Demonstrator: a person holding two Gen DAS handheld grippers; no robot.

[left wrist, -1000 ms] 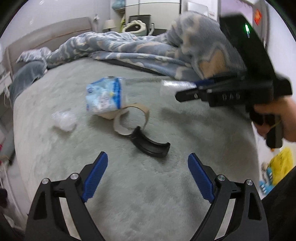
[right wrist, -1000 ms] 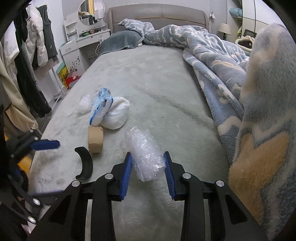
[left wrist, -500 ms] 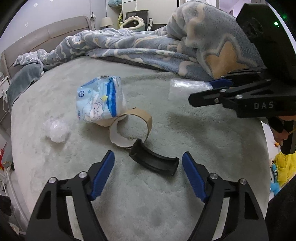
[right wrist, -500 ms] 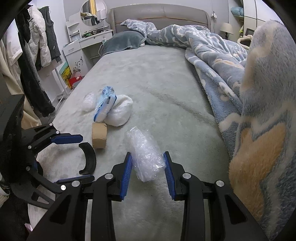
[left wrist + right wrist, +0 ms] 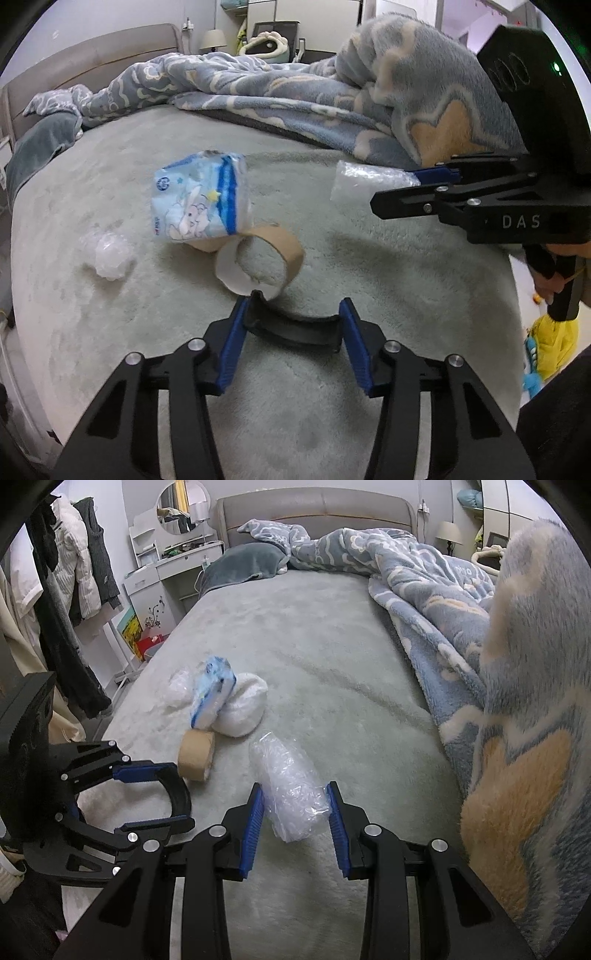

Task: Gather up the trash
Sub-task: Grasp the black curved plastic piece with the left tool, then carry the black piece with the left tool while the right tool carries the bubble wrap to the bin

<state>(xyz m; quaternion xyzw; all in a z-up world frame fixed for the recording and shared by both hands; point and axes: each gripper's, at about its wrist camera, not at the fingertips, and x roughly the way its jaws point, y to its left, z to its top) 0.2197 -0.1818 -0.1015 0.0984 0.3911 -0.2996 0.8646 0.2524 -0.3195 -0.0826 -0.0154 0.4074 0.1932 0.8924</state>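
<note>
On the grey-green bed cover lies a black curved plastic piece. My left gripper has it between its blue pads, and the closing jaws touch both of its ends; the right wrist view shows the same grip. My right gripper is shut on a crumpled clear plastic bag, which lies on the cover. Just beyond the black piece sit a cardboard tape roll, a blue-and-white wipes packet and a clear plastic wad.
A blue patterned blanket is heaped along the right side of the bed. A white soft bundle leans on the packet. A dressing table and hanging clothes stand left of the bed. A yellow toy lies on the floor.
My left gripper came forward over the black curved piece and its jaws narrowed from wide apart until they met its ends. The right gripper and its bag stayed still.
</note>
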